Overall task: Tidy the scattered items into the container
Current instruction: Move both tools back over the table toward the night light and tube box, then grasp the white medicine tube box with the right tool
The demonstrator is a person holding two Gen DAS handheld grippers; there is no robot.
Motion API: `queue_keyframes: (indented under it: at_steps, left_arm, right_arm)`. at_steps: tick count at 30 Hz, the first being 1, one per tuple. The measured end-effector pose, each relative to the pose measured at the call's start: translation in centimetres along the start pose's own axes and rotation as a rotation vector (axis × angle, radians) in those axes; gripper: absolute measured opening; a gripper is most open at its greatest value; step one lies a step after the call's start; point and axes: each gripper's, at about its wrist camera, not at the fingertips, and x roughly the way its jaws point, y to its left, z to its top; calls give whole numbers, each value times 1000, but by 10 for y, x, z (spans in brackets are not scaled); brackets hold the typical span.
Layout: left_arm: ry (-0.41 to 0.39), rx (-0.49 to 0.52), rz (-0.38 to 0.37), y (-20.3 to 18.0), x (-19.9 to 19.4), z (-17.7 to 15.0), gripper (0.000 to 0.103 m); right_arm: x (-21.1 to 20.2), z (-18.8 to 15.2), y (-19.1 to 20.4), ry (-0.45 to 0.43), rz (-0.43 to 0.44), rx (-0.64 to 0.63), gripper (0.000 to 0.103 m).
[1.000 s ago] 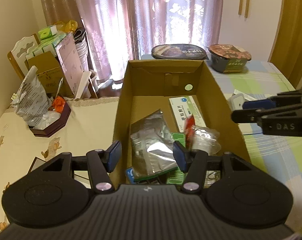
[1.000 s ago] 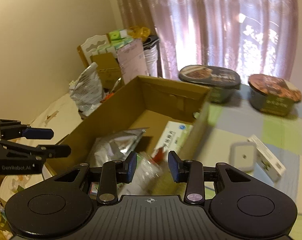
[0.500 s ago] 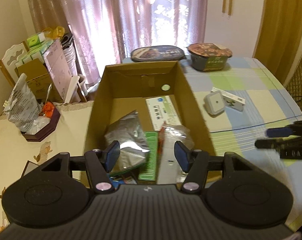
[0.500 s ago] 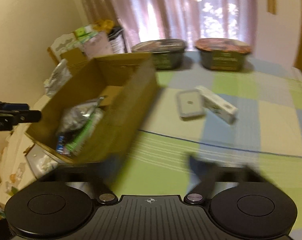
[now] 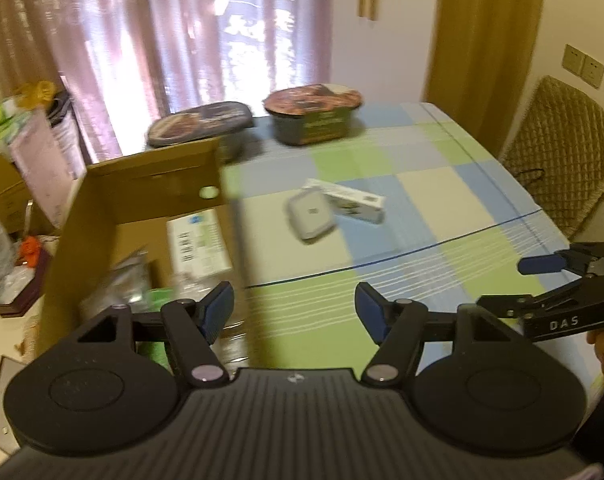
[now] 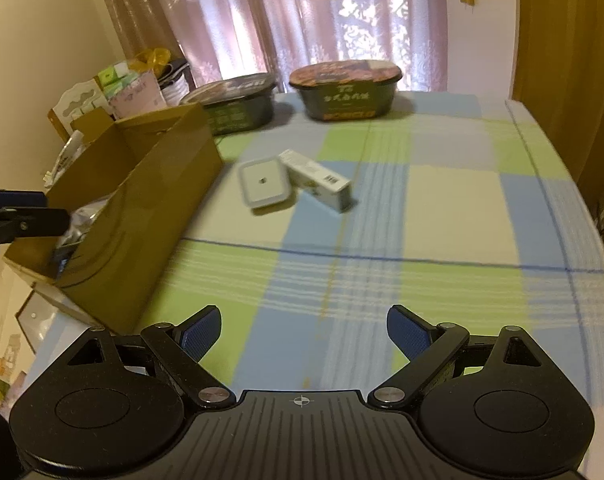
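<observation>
Left wrist view: the left gripper hangs with its blue fingers spread wide and nothing between them. Below and to its left sits the cardboard box, already holding a white packet and several foil and green items. Ahead and slightly right, on the checked tablecloth, lie a small grey case and a white carton, touching each other. At the right edge the right gripper pokes in sideways. Motion blur smears the box contents, so the foil and green items cannot be identified, and the labels are unreadable.

Right wrist view: the right gripper is also spread apart and empty, above bare tablecloth. The grey case and white carton lie ahead and a little left; the box stands further left. Two lidded noodle bowls sit far ahead by the curtain.

The likely step is picking up one of the two loose items. Doing it well probably means coming straight down over the carton's narrow width, fingers either side, clear of the case so it is not dragged. The box interior is mostly hidden behind its near wall here, and the left gripper's tips cover part of it.
</observation>
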Motion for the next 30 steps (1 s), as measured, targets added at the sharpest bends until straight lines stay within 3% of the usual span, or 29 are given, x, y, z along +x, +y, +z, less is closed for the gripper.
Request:
queue_keyframes:
  at_steps: [7, 12, 18, 26, 27, 28, 29, 30]
  left_arm:
    - [-35, -51, 17, -43, 49, 23, 65]
    - [-61, -179, 72, -57, 94, 27, 65]
    - [-82, -229, 150, -62, 145, 25, 65]
    - [-85, -317, 218, -42, 200, 24, 65]
    - [-84, -326, 221, -40, 205, 24, 65]
    - [-83, -334, 224, -39, 209, 23, 65]
    - [-81, -342, 224, -39, 213, 23, 65]
    - [-83, -349, 224, -39, 215, 22, 65]
  right_arm:
    - [18, 22, -34, -26, -20, -87, 95]
    - [48, 35, -56, -48, -1, -144, 95]
    - [97, 46, -72, -55, 59, -255, 95]
    - [155, 59, -75, -74, 138, -352, 94]
    - [162, 60, -74, -73, 147, -365, 93]
    - [170, 62, -73, -71, 154, -380, 82]
    - [177, 63, -72, -67, 159, -396, 77]
    - [184, 65, -71, -67, 161, -407, 77]
